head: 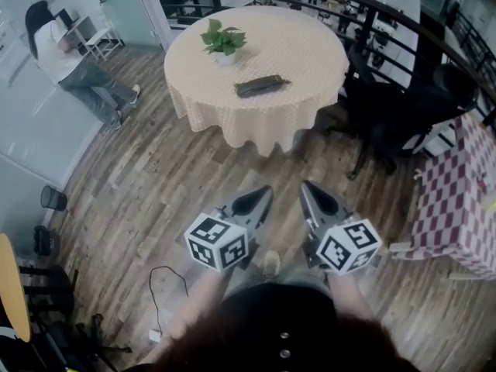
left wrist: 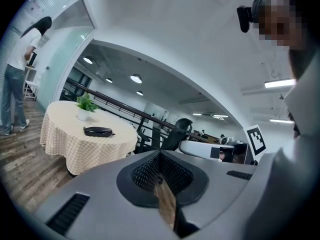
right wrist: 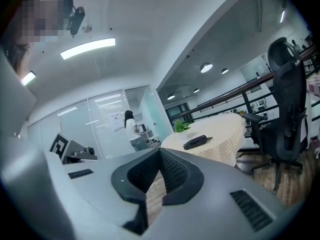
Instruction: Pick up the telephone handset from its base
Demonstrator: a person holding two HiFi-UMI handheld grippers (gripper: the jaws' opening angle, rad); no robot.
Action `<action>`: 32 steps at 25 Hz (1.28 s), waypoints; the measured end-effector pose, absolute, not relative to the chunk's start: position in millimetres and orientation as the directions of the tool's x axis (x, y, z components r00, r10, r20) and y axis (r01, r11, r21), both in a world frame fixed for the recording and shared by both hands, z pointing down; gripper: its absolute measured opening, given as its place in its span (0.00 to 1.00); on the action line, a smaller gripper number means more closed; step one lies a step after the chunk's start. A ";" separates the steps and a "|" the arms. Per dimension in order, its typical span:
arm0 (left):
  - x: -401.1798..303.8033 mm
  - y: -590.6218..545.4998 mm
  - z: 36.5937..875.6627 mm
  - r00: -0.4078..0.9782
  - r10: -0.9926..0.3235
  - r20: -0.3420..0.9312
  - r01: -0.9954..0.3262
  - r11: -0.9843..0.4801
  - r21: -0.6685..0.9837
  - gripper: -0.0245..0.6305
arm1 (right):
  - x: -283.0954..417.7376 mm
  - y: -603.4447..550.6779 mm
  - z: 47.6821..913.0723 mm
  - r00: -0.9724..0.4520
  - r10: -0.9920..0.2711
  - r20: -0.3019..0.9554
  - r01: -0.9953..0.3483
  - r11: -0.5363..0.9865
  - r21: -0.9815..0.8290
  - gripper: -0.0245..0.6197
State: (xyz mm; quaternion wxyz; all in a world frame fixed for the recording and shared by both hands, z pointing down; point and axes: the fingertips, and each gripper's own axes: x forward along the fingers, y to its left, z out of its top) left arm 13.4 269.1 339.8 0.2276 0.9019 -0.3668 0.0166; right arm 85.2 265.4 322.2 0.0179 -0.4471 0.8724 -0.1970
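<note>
2 grippers show low in the head view, side by side above a wooden floor: the left gripper and the right gripper, each carrying 1 marker cube. In each gripper's own view the jaws meet at their tips and nothing is held between them; only floor shows through the slit behind the tips.

1 telephone lies on 1 round table, which is covered with a pale checked cloth and stands well apart from both grippers. The telephone reads as 1 dark, flat shape, so the handset cannot be told from its base here. 1 potted plant stands near it, further from the camera.

1 person stands by the glass wall at the left. 1 black office chair stands right of the table, and 1 red-checked table sits at the right edge.
</note>
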 end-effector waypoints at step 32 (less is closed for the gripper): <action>-8.7 -72.7 370.2 0.773 -0.554 0.309 -0.634 -0.668 0.389 0.04 | 63.1 -68.6 347.2 -0.529 -0.820 0.217 -0.814 0.418 -0.403 0.05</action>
